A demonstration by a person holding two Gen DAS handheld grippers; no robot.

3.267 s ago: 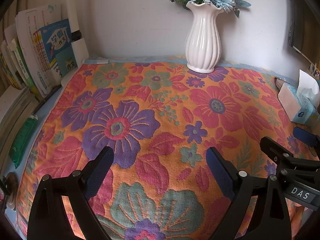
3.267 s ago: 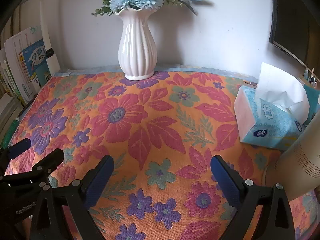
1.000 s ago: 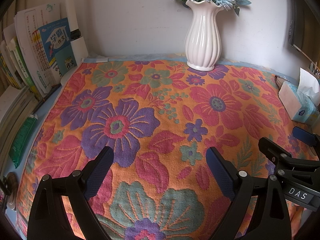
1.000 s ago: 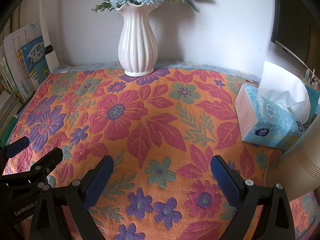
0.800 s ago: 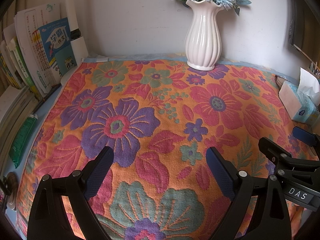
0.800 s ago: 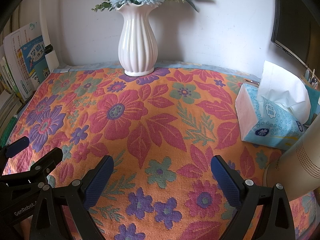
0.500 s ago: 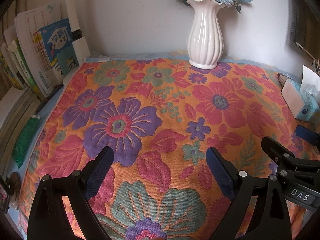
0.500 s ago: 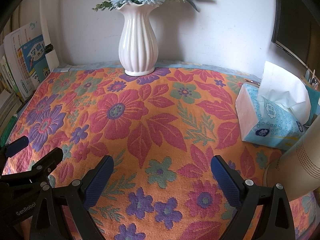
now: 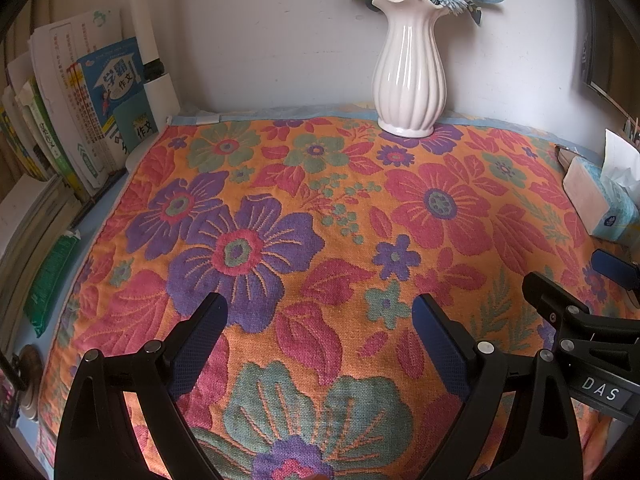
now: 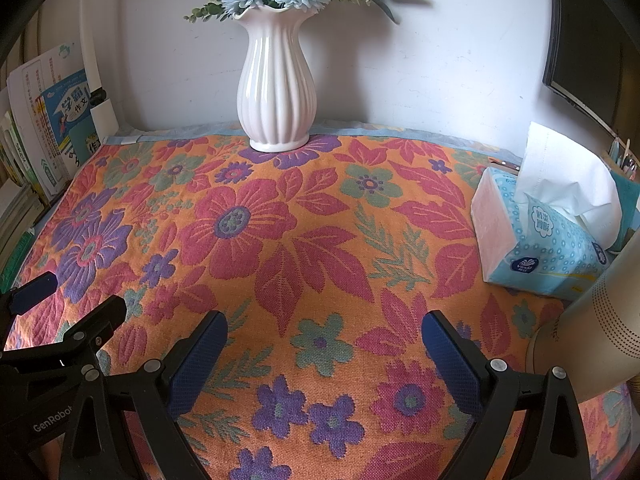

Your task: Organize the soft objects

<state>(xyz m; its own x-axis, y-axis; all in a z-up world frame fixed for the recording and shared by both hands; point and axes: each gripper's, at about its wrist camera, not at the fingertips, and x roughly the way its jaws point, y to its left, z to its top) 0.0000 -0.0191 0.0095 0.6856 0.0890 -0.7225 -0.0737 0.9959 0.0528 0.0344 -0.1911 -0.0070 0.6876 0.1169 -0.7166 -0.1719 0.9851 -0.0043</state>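
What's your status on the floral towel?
Left gripper and right gripper open, empty. Floral towel spread flat. Vase on far edge, tissue pack on right edge.

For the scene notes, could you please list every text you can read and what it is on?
"DAS": label on the right claw.
"GenRobot", end cut off: left claw.
"学霸作文": blue book.
"作文": green book.
Tissue pack logo and other book spines: too small to read.

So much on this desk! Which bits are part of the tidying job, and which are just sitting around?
Part of the job:
- orange floral woven towel, spread flat
- left gripper and right gripper, both open and empty

Just sitting there:
- white ribbed vase of blue flowers
- blue tissue pack
- upright books
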